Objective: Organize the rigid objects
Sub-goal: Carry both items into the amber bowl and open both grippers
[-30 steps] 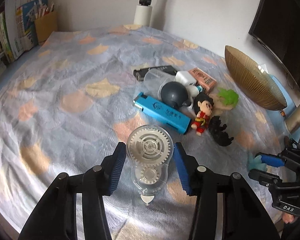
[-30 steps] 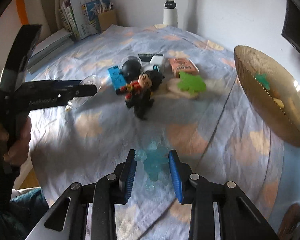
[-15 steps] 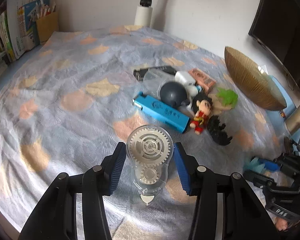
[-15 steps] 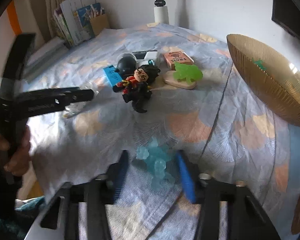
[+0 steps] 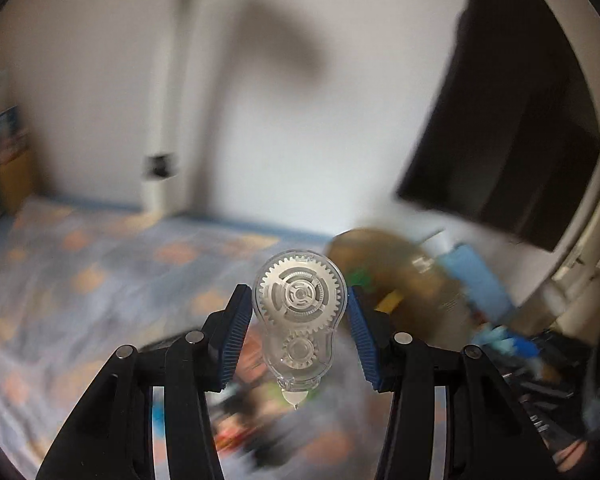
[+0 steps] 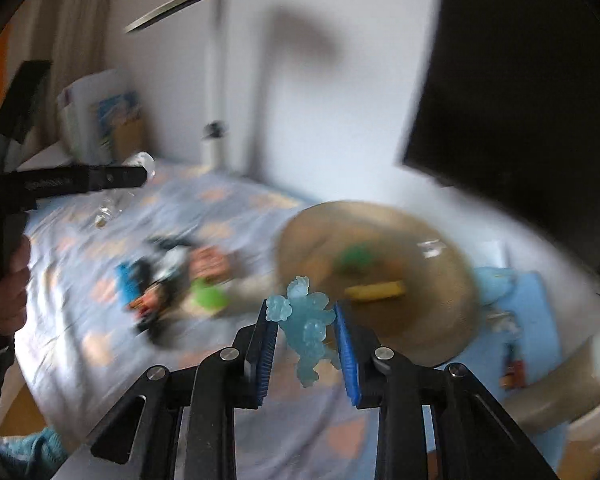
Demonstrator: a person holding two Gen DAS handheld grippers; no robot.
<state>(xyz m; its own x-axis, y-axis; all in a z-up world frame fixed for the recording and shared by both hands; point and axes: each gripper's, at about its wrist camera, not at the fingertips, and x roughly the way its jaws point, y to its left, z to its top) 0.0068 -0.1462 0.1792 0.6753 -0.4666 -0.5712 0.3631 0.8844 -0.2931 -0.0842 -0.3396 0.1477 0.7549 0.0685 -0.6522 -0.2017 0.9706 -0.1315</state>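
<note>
I have the left gripper (image 5: 296,320) clamped on the clear tape dispenser (image 5: 299,316) and the right gripper (image 6: 305,332), jaws closing, around the pale blue figurine (image 6: 309,330), both lifted clear of the bench (image 6: 228,208), I judge for carrying to the golden bowl (image 6: 440,336).

Clear geared tape dispenser (image 5: 299,318) and pale-blue translucent figurine (image 6: 306,330) both held aloft.

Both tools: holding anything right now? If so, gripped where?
Left tool: clear correction-tape dispenser, clamped across its wide gear end, tip toward the camera. Right tool: translucent blue figurine, pads on its sides, jaws closing.

Black left claw (image 5: 299,336) and right claw (image 6: 305,344), ribbed blue pads (image 5: 232,340), silver screws, teal knit sleeve (image 6: 32,450).
</note>
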